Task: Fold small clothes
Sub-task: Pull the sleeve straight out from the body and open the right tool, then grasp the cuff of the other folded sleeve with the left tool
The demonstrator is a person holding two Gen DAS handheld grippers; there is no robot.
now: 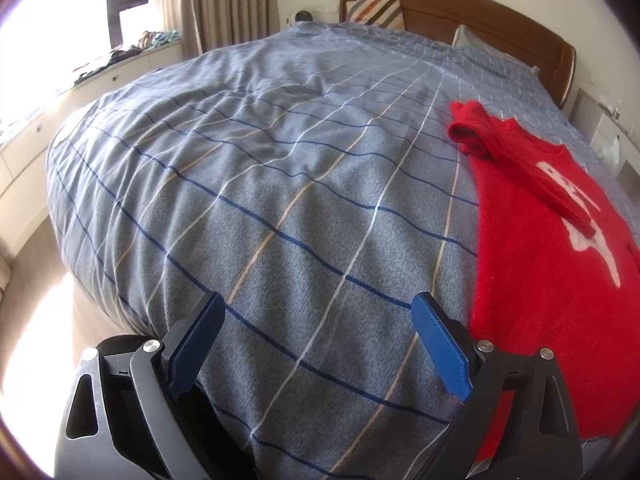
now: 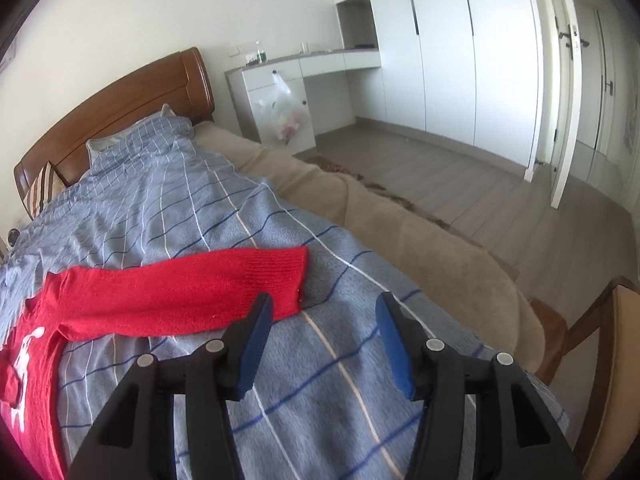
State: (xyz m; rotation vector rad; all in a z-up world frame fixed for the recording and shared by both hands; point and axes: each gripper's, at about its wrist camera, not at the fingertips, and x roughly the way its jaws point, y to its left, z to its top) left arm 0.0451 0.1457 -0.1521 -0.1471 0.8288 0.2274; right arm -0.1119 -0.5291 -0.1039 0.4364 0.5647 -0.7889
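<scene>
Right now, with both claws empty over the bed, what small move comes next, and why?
Probably bring the right claw left onto the outstretched sleeve near its cuff and close. That sleeve lies flat on the duvet, not yet folded in, while the other sleeve already crosses the red sweater.

A bed (image 1: 280, 184) is seen, covered by a grey-blue checked duvet (image 2: 192, 216) – lots of wrinkles in it. A red sweater (image 1: 560, 280) with white lettering is spread flat on the duvet, one sleeve (image 2: 180, 292) stretched out sideways, the other folded across the chest. A striped pillow (image 1: 374, 11) is propped by the wooden headboard (image 1: 480, 16) – a tan sheet (image 2: 400, 224) shows along the bed's edge.
</scene>
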